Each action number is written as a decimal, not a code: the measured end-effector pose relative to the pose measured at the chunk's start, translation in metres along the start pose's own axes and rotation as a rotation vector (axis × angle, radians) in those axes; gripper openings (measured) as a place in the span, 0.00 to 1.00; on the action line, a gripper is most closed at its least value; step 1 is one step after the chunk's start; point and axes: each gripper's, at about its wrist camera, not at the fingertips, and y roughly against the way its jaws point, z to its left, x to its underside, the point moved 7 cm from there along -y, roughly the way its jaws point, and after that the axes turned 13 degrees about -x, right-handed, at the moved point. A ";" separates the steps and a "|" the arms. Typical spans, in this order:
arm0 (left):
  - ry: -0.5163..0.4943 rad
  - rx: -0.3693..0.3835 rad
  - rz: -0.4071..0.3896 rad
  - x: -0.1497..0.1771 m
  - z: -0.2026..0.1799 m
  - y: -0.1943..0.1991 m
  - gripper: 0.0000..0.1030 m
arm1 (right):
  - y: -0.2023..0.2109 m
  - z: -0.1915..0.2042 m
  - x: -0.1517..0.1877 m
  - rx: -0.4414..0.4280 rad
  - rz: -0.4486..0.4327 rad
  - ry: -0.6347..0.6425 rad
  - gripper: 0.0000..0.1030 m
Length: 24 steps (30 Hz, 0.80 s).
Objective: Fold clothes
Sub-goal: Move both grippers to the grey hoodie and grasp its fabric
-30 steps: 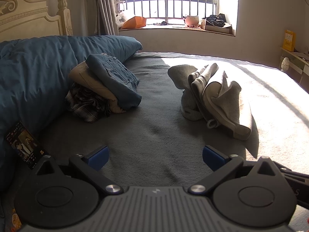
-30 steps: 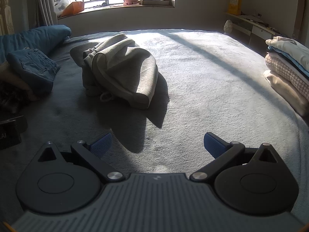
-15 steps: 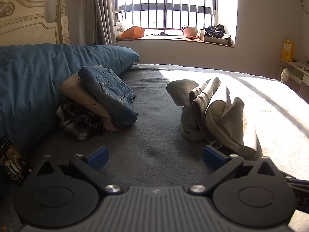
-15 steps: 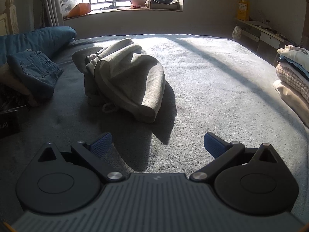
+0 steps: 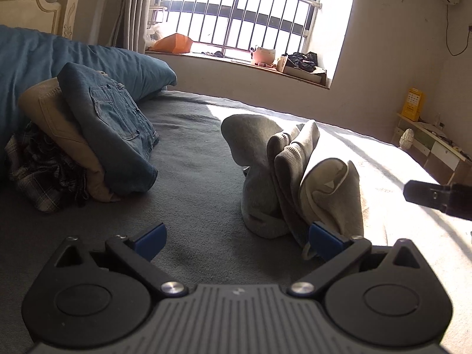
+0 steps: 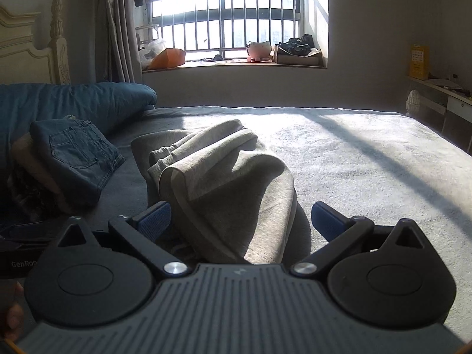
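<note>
Reaching for crumpled grey fleece sweatshirt [image 6: 224, 177] heaped mid-bed on grey bed cover [image 6: 354, 153]. Right gripper [image 6: 240, 219] jaws spread, straddling near hem at 12 o'clock. Left gripper [image 5: 236, 237] jaws spread, garment at 1 o'clock. Next: pinch edges, lift, spread flat.
</note>
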 end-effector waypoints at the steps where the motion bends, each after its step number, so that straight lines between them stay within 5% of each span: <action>1: -0.007 0.008 0.006 0.001 -0.002 -0.007 1.00 | -0.009 0.000 -0.005 -0.034 -0.004 -0.012 0.99; 7: -0.056 0.047 -0.014 0.002 -0.015 -0.037 0.92 | -0.070 0.003 -0.029 -0.154 0.016 -0.072 0.99; 12: -0.037 0.095 -0.067 -0.006 -0.025 -0.043 0.69 | -0.115 -0.009 -0.034 -0.204 0.050 -0.174 0.97; 15: -0.012 0.126 -0.080 -0.012 -0.027 -0.047 0.59 | -0.134 -0.021 -0.021 -0.220 0.116 -0.251 0.72; 19: 0.007 0.163 -0.088 -0.016 -0.033 -0.051 0.55 | -0.135 -0.035 -0.003 -0.207 0.170 -0.275 0.13; 24: -0.001 0.209 -0.078 -0.016 -0.046 -0.056 0.53 | -0.109 -0.061 -0.001 -0.103 0.138 -0.193 0.05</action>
